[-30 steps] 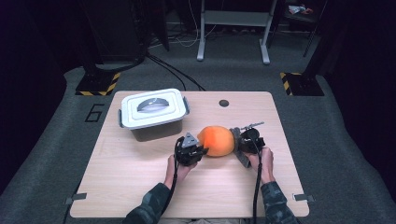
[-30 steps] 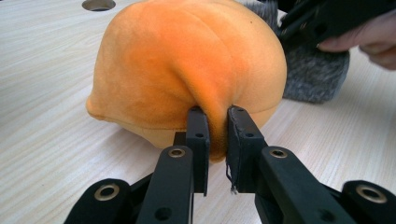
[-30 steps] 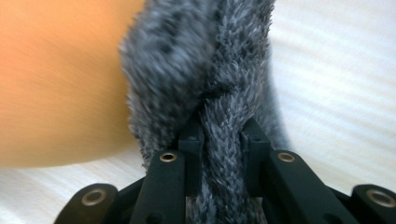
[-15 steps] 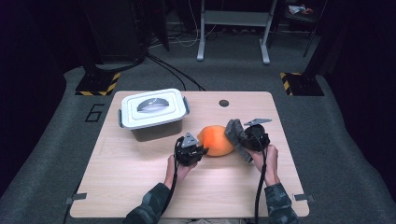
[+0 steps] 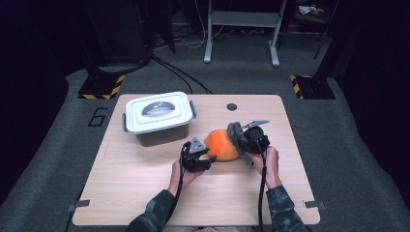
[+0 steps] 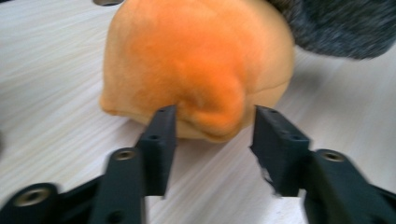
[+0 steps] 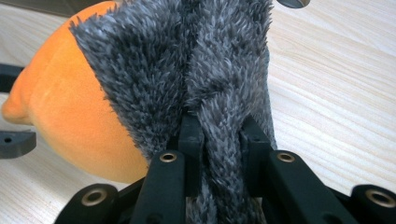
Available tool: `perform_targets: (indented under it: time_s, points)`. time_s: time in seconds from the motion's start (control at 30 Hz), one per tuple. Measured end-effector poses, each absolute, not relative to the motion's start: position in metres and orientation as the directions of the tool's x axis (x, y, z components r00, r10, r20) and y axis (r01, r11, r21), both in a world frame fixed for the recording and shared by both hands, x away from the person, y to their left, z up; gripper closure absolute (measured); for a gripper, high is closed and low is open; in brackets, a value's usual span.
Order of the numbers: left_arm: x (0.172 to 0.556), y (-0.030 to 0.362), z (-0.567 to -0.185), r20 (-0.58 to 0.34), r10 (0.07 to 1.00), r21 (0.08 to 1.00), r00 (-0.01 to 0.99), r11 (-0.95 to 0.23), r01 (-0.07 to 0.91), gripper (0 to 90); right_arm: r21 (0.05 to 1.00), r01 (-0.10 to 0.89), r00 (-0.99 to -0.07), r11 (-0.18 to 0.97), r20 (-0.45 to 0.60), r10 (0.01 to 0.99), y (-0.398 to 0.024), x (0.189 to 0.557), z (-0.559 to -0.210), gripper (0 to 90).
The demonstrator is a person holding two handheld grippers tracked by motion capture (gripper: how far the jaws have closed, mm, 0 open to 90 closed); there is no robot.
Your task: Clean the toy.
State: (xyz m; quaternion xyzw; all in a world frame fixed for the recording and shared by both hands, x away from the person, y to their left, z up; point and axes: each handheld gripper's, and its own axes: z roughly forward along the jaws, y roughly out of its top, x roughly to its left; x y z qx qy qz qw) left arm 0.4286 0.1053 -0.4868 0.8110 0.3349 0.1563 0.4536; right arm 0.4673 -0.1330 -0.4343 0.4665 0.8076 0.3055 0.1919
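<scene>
An orange plush ball (image 5: 221, 144) lies on the wooden table (image 5: 145, 193) between my two grippers. My left gripper (image 5: 208, 155) is at its left side. Its jaws have just been opening and now stand apart on either side of an orange nub (image 6: 215, 102) without pressing it; my left gripper (image 6: 215, 116) is open. My right gripper (image 5: 243, 141) is shut on a grey furry cloth (image 5: 236, 132) that drapes over the ball's right side. In the right gripper view the grey fur (image 7: 187, 60) is pinched in my right gripper (image 7: 219, 128), with the orange ball (image 7: 60, 93) behind it.
A white lidded plastic box (image 5: 157, 116) stands at the table's back left. A small round hole (image 5: 231, 107) sits near the far edge. Dark floor, cables and stands surround the table.
My left gripper's jaws have spread and let go of the orange ball. My right gripper has lifted, pulling the grey cloth up along the ball's right side.
</scene>
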Motion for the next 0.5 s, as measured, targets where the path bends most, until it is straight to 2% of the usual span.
perform_targets:
  time_s: [0.1,0.17,0.23,0.5]
  points:
    - [0.428,0.101,-0.486,-0.007,0.692,0.840,0.722,-0.388,0.380,40.4,0.672,0.639,-0.488,0.374,-0.020,0.872,-0.133,0.468,-0.434,75.0]
    - [0.428,0.097,-0.486,0.051,0.693,0.834,0.719,-0.426,0.351,39.5,0.672,0.637,-0.490,0.376,-0.023,0.871,-0.133,0.469,-0.434,75.0]
    - [0.428,0.092,-0.488,0.070,0.691,0.831,0.720,-0.440,0.341,41.0,0.671,0.640,-0.487,0.375,-0.024,0.873,-0.132,0.469,-0.434,75.0]
    - [0.431,0.089,-0.490,0.060,0.680,0.840,0.730,-0.430,0.331,71.3,0.682,0.636,-0.481,0.362,-0.017,0.876,-0.138,0.467,-0.433,74.9]
